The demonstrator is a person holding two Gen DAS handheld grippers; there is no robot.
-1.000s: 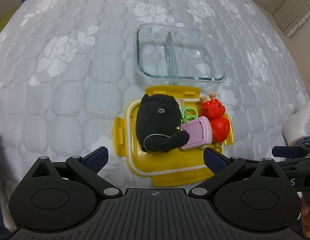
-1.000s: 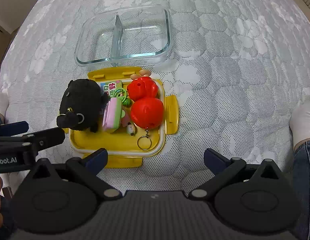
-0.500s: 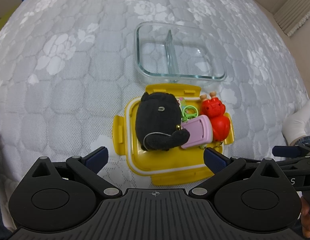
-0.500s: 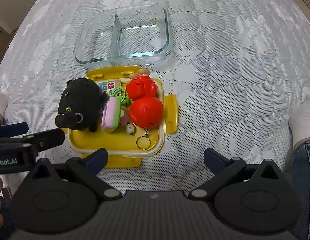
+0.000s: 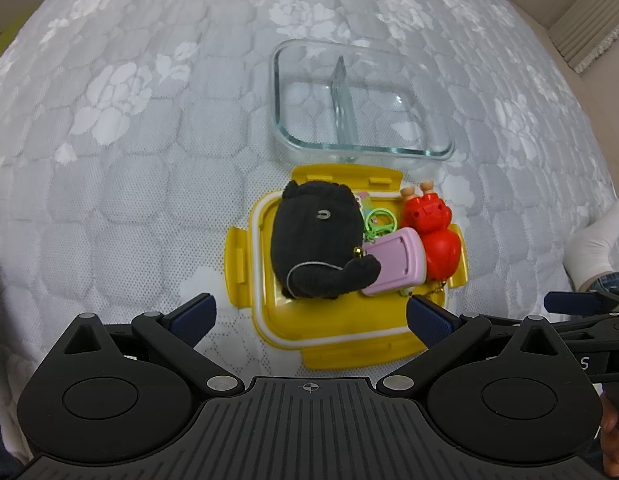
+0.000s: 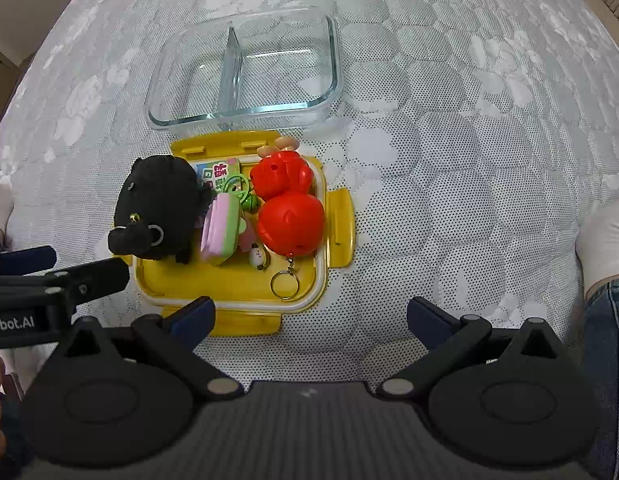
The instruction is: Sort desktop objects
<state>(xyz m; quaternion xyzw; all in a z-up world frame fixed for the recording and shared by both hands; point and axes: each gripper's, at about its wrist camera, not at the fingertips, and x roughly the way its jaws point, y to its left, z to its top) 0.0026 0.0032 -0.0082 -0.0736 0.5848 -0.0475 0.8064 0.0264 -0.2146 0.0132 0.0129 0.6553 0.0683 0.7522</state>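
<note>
A yellow lid [image 5: 329, 340] [image 6: 229, 288] lies upturned on the quilted cover, holding a black plush toy [image 5: 313, 240] [image 6: 159, 208], a pink-and-green case [image 5: 393, 264] [image 6: 221, 232], a red figure keychain [image 5: 437, 236] [image 6: 289, 204], a green clasp [image 5: 379, 222] and a small printed card [image 6: 215, 170]. Just beyond it stands a clear glass container [image 5: 361, 96] [image 6: 245, 68] with a divider and nothing inside. My left gripper [image 5: 311, 314] hovers open over the lid's near edge. My right gripper [image 6: 311, 314] is open too, near the lid's front right corner.
The white quilted cover [image 5: 129, 160] spreads widely on all sides. A person's white-sleeved arm [image 5: 597, 248] and jeans [image 6: 609, 360] sit at the right edge. The left gripper's fingers [image 6: 89, 276] reach in from the left of the right wrist view.
Both grippers have crept slightly toward the lid; the objects on it have not moved and both grippers stay open.
</note>
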